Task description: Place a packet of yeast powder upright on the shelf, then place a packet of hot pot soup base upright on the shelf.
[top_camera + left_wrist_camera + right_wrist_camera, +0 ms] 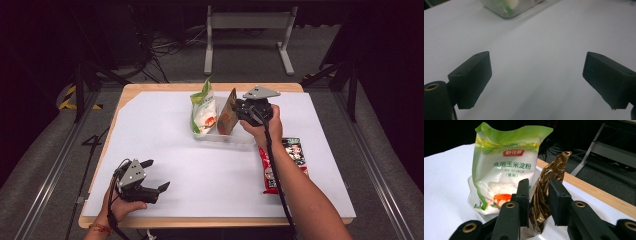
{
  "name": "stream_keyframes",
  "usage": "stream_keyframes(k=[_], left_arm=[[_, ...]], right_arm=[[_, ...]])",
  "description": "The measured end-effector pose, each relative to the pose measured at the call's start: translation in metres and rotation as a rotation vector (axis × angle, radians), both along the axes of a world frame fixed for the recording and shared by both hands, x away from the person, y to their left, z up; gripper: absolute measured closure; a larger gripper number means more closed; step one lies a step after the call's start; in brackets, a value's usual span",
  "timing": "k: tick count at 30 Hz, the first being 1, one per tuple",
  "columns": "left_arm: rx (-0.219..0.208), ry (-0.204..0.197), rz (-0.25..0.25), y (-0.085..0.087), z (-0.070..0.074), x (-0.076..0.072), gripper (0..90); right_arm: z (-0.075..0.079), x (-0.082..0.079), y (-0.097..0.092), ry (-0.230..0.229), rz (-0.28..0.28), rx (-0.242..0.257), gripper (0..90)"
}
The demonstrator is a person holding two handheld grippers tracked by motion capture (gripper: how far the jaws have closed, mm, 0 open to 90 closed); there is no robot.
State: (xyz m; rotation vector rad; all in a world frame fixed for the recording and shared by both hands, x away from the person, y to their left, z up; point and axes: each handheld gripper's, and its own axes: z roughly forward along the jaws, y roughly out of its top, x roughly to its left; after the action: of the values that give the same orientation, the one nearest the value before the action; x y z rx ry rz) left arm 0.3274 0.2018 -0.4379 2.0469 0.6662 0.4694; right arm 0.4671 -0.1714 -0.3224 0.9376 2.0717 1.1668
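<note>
A clear plastic container stands at the far middle of the white-covered table. A green and white corn starch bag stands upright in it, with a crinkled brown-gold bag upright to its right. My right gripper reaches the brown bag from the right. In the right gripper view, the gold bag stands between the jaws of my right gripper, which sit close on either side with a thin gap, beside the starch bag. My left gripper rests open near the front left edge, with bare table between the jaws of my left gripper.
A red snack packet and a dark packet lie flat on the table's right side, under my right forearm. The container's corner shows far ahead in the left gripper view. The wooden table edge runs behind the bags.
</note>
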Motion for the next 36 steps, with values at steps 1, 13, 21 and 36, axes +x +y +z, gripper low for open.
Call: stream_keyframes(k=[1, 13, 21, 36], left_arm=[[-0.003, 0.001, -0.001, 0.0, 0.0, 0.0, 9.4], [0.005, 0.002, 0.003, -0.001, 0.0, -0.002, 9.4], [0.006, 0.009, -0.002, -0.002, -0.001, -0.002, 9.4], [0.02, 0.012, -0.013, -0.006, -0.001, -0.002, 9.4]], right_arm=[[0.0, 0.0, -0.001, 0.005, 0.004, -0.003, 68.8], [0.009, -0.012, -0.022, 0.009, 0.03, 0.029, 55.9], [0.012, -0.035, -0.05, -0.007, 0.067, 0.009, 53.7], [-0.007, -0.085, -0.12, 0.024, 0.119, -0.052, 47.8]])
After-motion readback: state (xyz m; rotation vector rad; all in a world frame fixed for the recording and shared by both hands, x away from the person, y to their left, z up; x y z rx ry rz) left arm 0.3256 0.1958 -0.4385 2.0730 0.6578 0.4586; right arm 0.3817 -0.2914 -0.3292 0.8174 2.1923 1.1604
